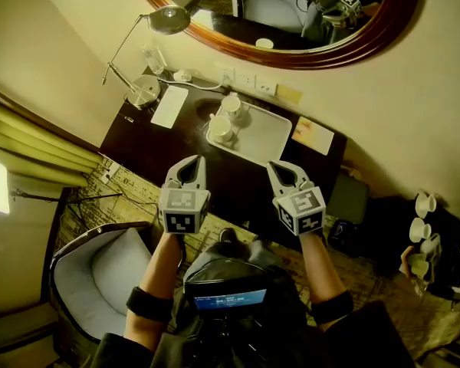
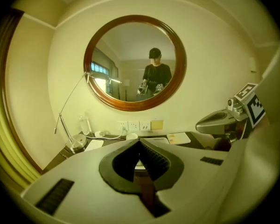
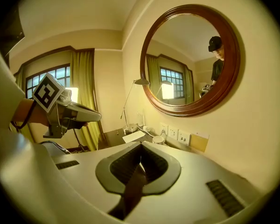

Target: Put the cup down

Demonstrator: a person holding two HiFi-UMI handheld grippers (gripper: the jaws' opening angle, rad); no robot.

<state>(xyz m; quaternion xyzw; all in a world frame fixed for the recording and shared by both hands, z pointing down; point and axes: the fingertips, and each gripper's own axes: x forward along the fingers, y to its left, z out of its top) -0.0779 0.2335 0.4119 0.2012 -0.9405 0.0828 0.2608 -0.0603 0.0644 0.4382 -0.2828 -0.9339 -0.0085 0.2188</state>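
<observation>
- Round wood-framed mirror (image 1: 280, 10) on the wall above the counter (image 1: 142, 140).
- Grey chair (image 1: 100, 278) at lower left, beside the counter's near edge.
- Pale tray (image 1: 264, 140) lies mid-counter, near the back wall.
- Desk lamp (image 1: 169, 19) stands at the counter's left rear corner, with its head up by the mirror frame.
- Left hand-held gripper (image 1: 193, 161): jaws together, nothing between them. It hangs over the counter's near edge, well short of the tray.
- Right hand-held gripper (image 1: 280, 165): jaws together and empty. It is level with the left one, tips pointing toward the tray.
- White sheet (image 1: 169, 106) lies flat between the lamp base and the tray.
- Front cup (image 1: 220, 129) and rear cup (image 1: 232, 106) both sit on the tray's left end, close together. Neither hand-held gripper touches either one.
- More cups (image 1: 422, 217) at far right, off the counter; what they rest on is too dark to tell.
</observation>
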